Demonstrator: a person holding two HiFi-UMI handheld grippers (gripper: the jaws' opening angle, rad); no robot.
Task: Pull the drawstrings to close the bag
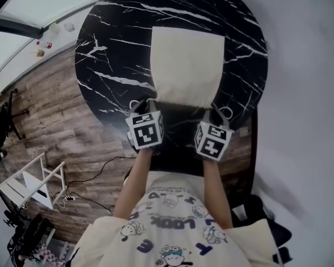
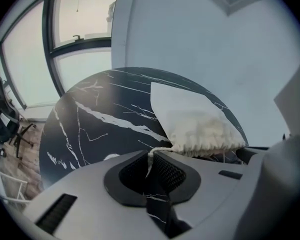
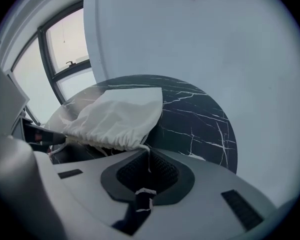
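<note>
Head view shows us pinching both drawstrings (image 2: 149,159), left gripper (image 1: 145,104) and right gripper (image 1: 217,113) clamped, over a black marble table (image 1: 117,54) (wood floor (image 1: 50,104) below).

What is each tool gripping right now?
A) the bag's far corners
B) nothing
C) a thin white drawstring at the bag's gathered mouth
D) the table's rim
C: a drawstring runs from the bag's puckered mouth into the shut jaws of the left tool and the right tool.
</note>
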